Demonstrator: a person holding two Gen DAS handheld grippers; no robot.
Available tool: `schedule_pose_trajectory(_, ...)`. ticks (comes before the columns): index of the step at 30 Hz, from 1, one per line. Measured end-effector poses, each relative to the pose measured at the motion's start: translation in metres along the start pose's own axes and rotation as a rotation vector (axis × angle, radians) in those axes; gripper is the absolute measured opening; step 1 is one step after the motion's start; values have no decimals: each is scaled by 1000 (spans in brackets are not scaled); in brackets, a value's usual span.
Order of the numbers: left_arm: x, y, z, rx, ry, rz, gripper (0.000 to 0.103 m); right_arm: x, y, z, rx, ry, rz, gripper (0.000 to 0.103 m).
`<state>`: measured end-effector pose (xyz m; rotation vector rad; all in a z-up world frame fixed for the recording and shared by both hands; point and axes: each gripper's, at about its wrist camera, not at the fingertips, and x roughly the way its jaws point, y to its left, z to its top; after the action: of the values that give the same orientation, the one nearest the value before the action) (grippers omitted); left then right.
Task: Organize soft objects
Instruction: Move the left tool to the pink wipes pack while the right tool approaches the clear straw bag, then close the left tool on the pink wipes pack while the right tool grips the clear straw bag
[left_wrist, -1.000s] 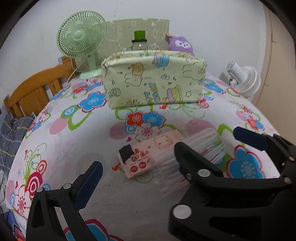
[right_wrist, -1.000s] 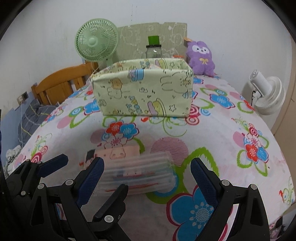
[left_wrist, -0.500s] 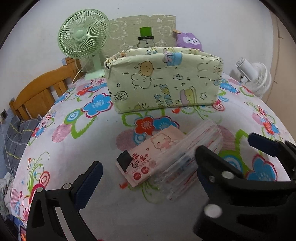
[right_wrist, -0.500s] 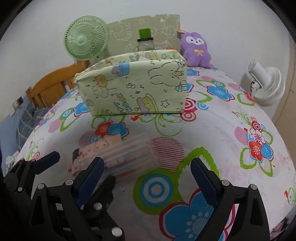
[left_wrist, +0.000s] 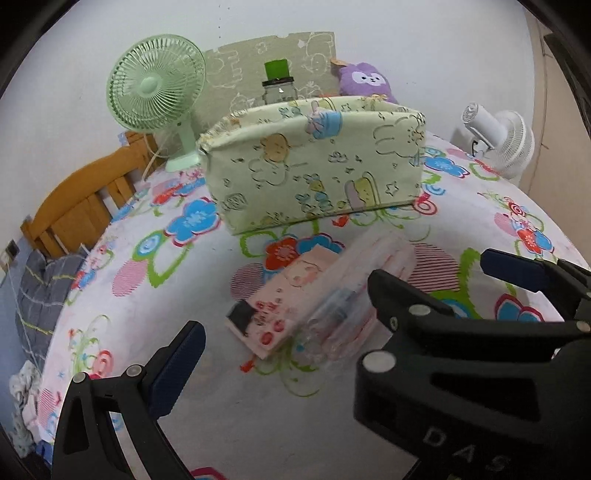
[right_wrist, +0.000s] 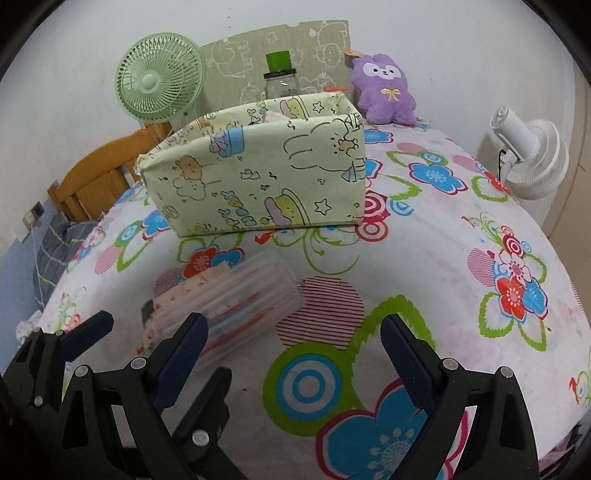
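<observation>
flower-print cloth-covered table (right_wrist: 461, 206) | pale-green cartoon-print fabric storage box (right_wrist: 258, 177): something pale inside | pink tissue pack (left_wrist: 280, 299) and clear-wrapped packet (right_wrist: 236, 299): lying together before box, unstowed | left hand-held gripper (left_wrist: 280, 354), right hand-held gripper (right_wrist: 291, 347): both spread, empty

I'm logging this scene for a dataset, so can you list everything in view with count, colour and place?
fabric storage box: 1, pale green with cartoon print, middle of the table.
tissue pack: 1, pink, in front of the box.
clear plastic pack: 1, see-through with pink and red, beside the tissue pack.
plush toy: 1, purple, behind the box.
jar: 1, clear with a green lid, behind the box.
green fan: 1, back left.
white fan: 1, right edge.
tablecloth: 1, white with flowers.
wooden chair: 1, left.
left gripper: open, empty.
right gripper: open, empty.
</observation>
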<state>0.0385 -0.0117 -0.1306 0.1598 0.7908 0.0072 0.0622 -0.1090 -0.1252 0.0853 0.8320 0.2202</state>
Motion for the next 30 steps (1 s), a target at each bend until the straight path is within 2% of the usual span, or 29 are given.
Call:
schedule_pose_trajectory(7, 2, 21, 10, -15, 5, 36, 103, 3, 17, 6, 35, 30, 36, 96)
schedule_pose_trajectory(15, 13, 32, 11, 5, 25, -32, 103, 26, 32, 7, 64, 114, 39, 80)
schedule_pose_trajectory(21, 20, 40, 9, -31, 45, -59, 103, 32, 37, 11, 54, 117, 21, 70)
schedule_pose_trajectory(23, 19, 42, 8, -40, 45, -77, 103, 31, 35, 12, 68, 106, 12, 56)
schedule_pose_trajectory(24, 18, 42, 8, -40, 44, -82, 103, 31, 33, 13, 74, 105, 15, 53)
schedule_pose_trajectory(25, 17, 41, 8, -39, 41, -80, 103, 30, 31, 13, 79, 104, 13, 46)
schedule_pose_trajectory(27, 15, 41, 8, -38, 39, -78, 103, 29, 29, 14, 80, 100, 15, 41)
schedule_pose_trajectory(29, 14, 41, 8, -42, 42, -78, 103, 26, 29, 14, 66, 80, -10, 27)
schedule_pose_trajectory(30, 14, 41, 7, -43, 44, -76, 103, 25, 30, 15, 50, 72, -31, 25)
